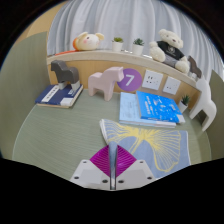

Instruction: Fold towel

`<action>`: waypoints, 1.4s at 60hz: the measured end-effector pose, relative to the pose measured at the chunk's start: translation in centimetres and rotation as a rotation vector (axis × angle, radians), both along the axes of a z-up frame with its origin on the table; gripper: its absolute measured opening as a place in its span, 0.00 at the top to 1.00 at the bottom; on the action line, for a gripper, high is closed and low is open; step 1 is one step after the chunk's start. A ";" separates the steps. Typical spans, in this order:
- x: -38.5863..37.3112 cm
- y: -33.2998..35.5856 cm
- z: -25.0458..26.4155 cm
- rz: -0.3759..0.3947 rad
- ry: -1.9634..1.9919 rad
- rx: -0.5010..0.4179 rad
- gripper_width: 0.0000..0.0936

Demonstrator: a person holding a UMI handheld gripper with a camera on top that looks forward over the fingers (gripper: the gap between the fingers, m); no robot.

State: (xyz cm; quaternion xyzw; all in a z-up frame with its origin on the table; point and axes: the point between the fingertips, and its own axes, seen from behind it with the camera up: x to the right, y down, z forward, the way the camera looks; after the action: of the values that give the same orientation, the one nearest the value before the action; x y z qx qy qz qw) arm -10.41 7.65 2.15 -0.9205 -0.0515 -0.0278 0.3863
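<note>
Your gripper sat lowest in the view, its two purple pads drawn close together with only a thin seam between them, and a corner of the towel appeared pinched there, though the pads hid the cloth at the contact. You seemed to hold it by the edge so that the corner could be carried across the rest of the cloth, which is how a fold would begin. The towel itself lay just ahead of the fingers and off to one side on the bench, pale with a yellow pattern, one strip raised toward your grip. Beyond it lay a blue booklet, flat and clear of the cloth. Farther back stood a pink toy horse, a purple disc marked 7 and a grey toy figure beside a small blue-and-white box. Along the curved backboard, two teddy bears and small potted plants were set well apart from your working area.
</note>
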 end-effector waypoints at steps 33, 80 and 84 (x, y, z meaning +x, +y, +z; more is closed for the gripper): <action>28.7 -2.3 2.2 -0.083 -0.053 -0.021 0.73; 19.0 -17.5 23.6 -0.076 0.113 0.322 0.16; 18.1 -19.7 23.4 -0.077 0.111 0.317 0.16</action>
State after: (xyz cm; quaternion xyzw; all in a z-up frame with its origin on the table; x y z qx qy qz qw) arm 7.70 -12.05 25.55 -0.8494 0.0102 0.0008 0.5277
